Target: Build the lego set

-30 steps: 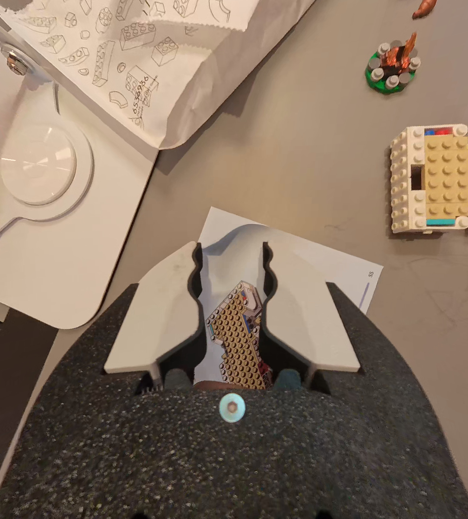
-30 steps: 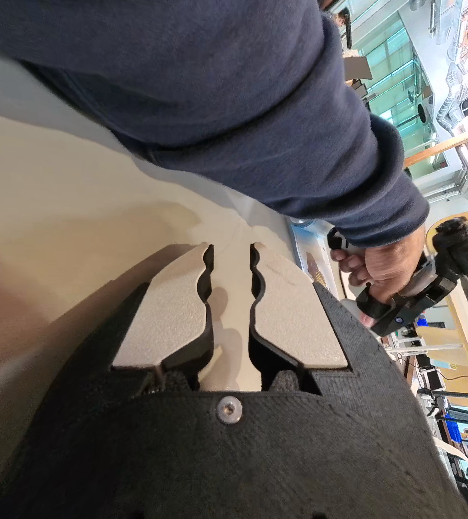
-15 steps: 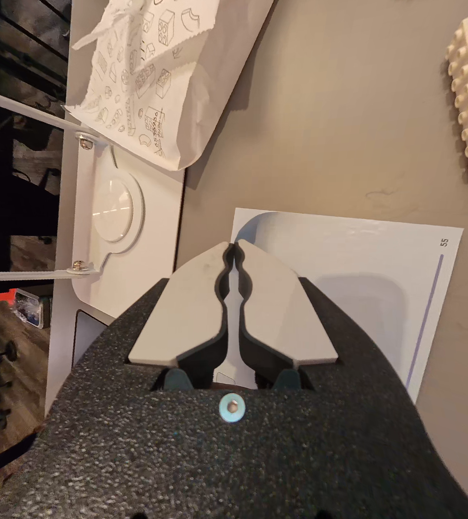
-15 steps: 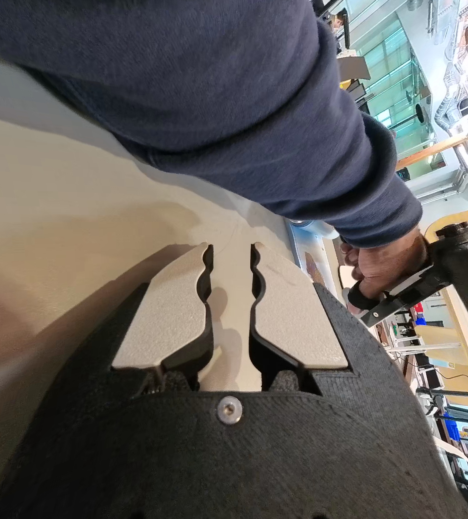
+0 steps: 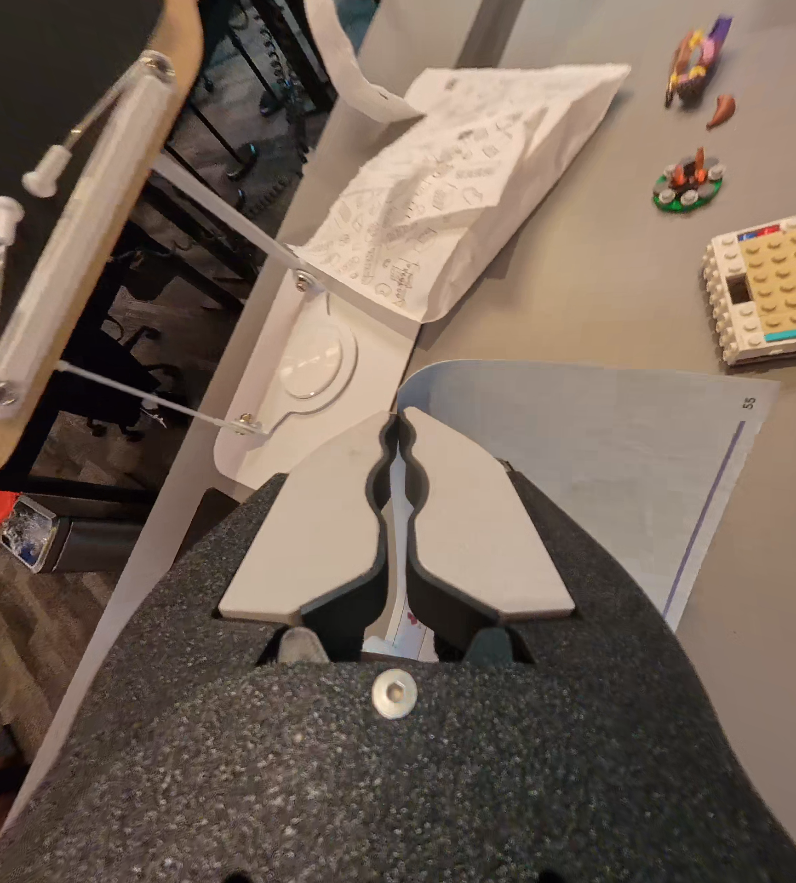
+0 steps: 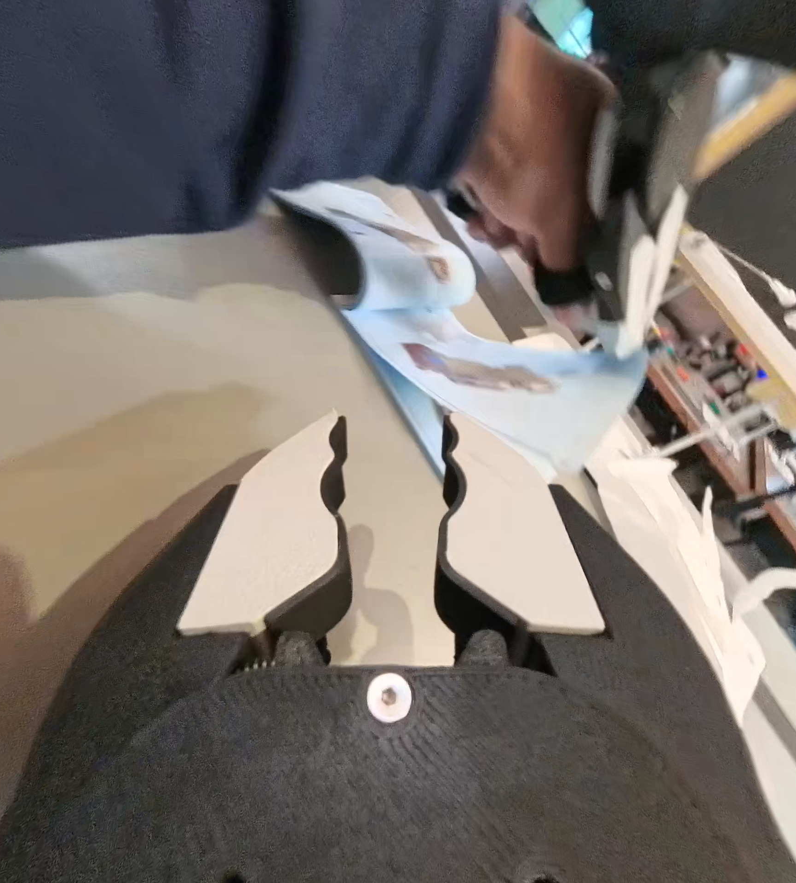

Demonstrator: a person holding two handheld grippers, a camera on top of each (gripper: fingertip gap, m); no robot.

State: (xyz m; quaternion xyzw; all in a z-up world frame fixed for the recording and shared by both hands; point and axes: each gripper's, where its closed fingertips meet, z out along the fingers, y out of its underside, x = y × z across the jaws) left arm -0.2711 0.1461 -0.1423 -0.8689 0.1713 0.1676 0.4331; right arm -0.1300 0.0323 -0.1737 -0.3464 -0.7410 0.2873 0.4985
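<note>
Booklet page [image 5: 601, 458] curling up, left gripper [image 5: 398, 423] clamping its edge; thin paper risking tearing or slipping. Right gripper [image 6: 391, 425] hanging apart, empty, over table [image 6: 147, 363].

Left gripper [image 5: 398, 423], right gripper [image 6: 391, 423]: grey fingers, wavy black pads, speckled black body, silver hex screw; navy sleeve [image 6: 195, 105].

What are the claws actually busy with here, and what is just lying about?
In use:
- left claw: shut on a curled-up page
- right claw: open, holding nothing, above the table beside the booklet

Lying about:
- paper bag
- white-and-tan brick build
- green round build
- brown horn piece
- white tray
</note>
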